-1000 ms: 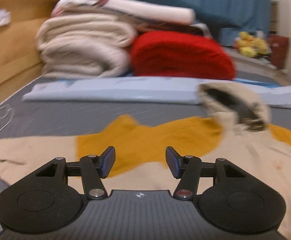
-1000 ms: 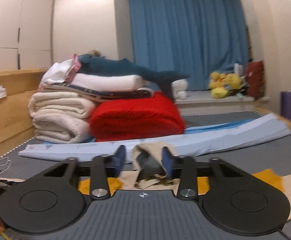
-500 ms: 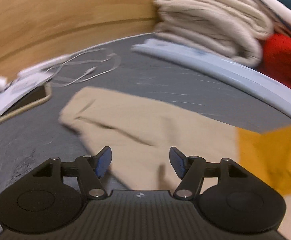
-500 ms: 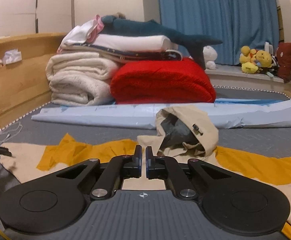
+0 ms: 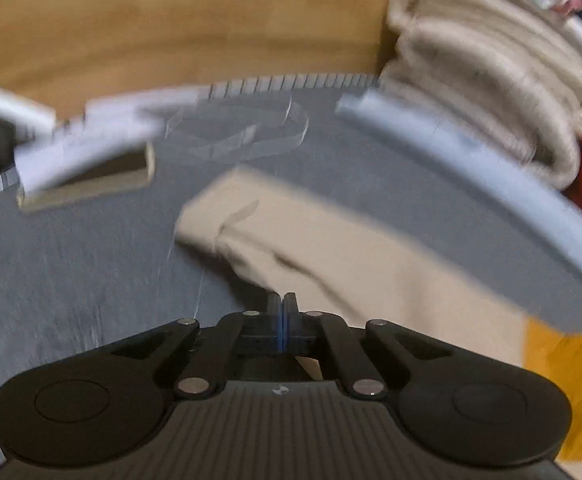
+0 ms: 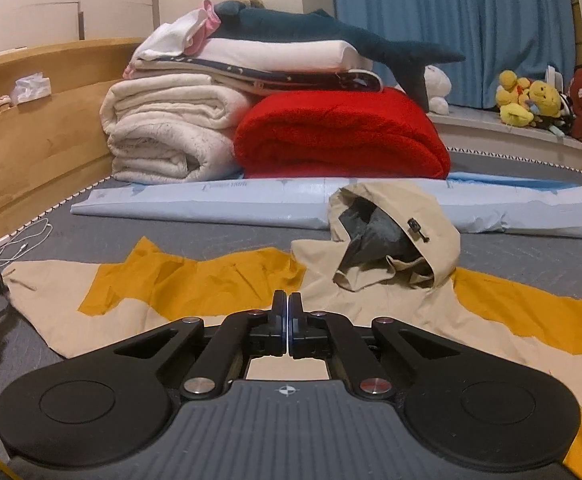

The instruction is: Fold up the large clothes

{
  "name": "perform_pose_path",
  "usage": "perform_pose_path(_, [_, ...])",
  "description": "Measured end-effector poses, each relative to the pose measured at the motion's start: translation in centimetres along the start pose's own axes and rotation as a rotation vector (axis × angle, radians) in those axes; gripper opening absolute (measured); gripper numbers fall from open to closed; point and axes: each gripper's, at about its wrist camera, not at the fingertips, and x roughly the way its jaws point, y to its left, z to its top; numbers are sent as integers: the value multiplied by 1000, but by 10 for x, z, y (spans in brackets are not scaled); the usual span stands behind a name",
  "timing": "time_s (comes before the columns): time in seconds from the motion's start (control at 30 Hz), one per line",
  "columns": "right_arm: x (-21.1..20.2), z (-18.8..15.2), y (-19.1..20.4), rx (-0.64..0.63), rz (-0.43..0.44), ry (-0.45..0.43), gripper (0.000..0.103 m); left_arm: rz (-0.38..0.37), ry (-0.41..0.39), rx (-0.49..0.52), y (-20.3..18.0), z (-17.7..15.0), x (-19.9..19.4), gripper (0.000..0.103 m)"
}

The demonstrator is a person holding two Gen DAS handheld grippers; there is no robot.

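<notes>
Hoodie sleeve: left tool just closed on its edge; lift evenly. Right tool closed, apparently empty.

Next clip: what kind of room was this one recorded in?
Most likely a bedroom, with the work done on a bed. A wooden bed frame edges the grey mattress, folded blankets are stacked at its far end, and plush toys sit by the blue curtain.

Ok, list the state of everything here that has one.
Jacket: spread flat, unfolded.
Hood: propped open, lining showing.
Sleeve: lying flat, stretched out.
Left gripper: shut at the sleeve's edge.
Right gripper: shut above the jacket.
Red blanket: folded.
White blankets: folded, stacked.
</notes>
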Motion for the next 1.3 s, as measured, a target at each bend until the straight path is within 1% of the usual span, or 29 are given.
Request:
perform_pose_path(0.03, [0,0,-1,5,-5,9,0,-13,-46,6,-11,7,-18,0])
perform_pose_path(0.1, [0,0,-5,9,-18,34,0,-73,-135,34,-44,18,-61,0])
perform_pose_path(0.17, [0,-1,-10,21,-36,60,0,-181,-226,99,-85,18,-115,0])
perform_pose_path(0.23, [0,-3,-15,41,-40,97,0,-322,-291,190,-131,3,-173,0])
perform_pose_path(0.3, [-2,-5,-21,61,-50,122,0,-473,-321,290,-175,-24,-226,0])
perform_pose_path(0.33, [-4,-6,-24,68,-62,127,0,-564,-327,355,-198,-42,-253,0])
perform_pose_path(0.37, [-6,-7,-27,74,-72,129,2,-642,-319,408,-218,-59,-274,0])
perform_pose_path(0.4, [-7,-8,-30,82,-81,130,4,-720,-289,452,-236,-77,-291,1])
perform_pose_path(0.43, [-8,-9,-34,93,-89,133,11,-798,-237,489,-251,-95,-305,3])
perform_pose_path(0.47, [-10,-9,-39,105,-100,139,20,-886,-161,531,-266,-113,-316,8])
perform_pose_path(0.5, [-11,-10,-45,121,-108,144,24,-954,-89,566,-275,-128,-323,12])
perform_pose_path(0.53, [-12,-10,-50,139,-117,151,31,-995,-26,592,-281,-139,-330,21])
perform_pose_path(0.57, [-13,-10,-56,158,-126,155,34,-1009,8,597,-282,-145,-336,24])
perform_pose_path(0.63, [-15,-8,-69,209,-142,157,34,-971,14,561,-274,-137,-341,25])
perform_pose_path(0.73, [-17,-4,-88,304,-150,158,34,-808,52,440,-257,-112,-327,25])
perform_pose_path(0.8, [-15,-5,-95,336,-143,162,34,-708,52,396,-245,-106,-313,25])
perform_pose_path(0.83, [-13,-5,-96,340,-143,166,32,-670,38,391,-237,-108,-303,25])
perform_pose_path(0.87, [-12,-6,-96,339,-139,170,25,-650,38,393,-232,-113,-291,25])
perform_pose_path(0.9, [-9,-5,-95,335,-128,175,22,-642,64,393,-233,-111,-275,25])
perform_pose_path(0.93, [-6,-5,-93,328,-116,181,19,-640,127,393,-234,-116,-259,25])
perform_pose_path(1.03, [4,-4,-79,288,-80,196,18,-693,361,399,-250,-135,-214,31])
perform_pose_path(1.07, [7,-4,-73,267,-66,201,19,-697,405,404,-259,-139,-204,32])
perform_pose_path(1.1, [10,-5,-67,242,-48,206,19,-709,430,408,-264,-141,-194,33])
perform_pose_path(1.13, [13,-5,-61,214,-31,210,19,-696,440,406,-266,-142,-185,41])
perform_pose_path(1.17, [16,-6,-55,186,-19,212,19,-650,455,389,-265,-142,-176,46])
perform_pose_path(1.2, [19,-7,-50,155,-12,217,20,-615,478,367,-263,-143,-168,46])
perform_pose_path(1.23, [23,-7,-44,125,-7,222,23,-602,506,349,-263,-146,-161,47])
perform_pose_path(1.27, [26,-8,-40,103,-1,227,28,-601,532,338,-261,-150,-156,48])
perform_pose_path(1.3, [29,-9,-37,85,6,232,30,-602,558,332,-260,-152,-150,48])
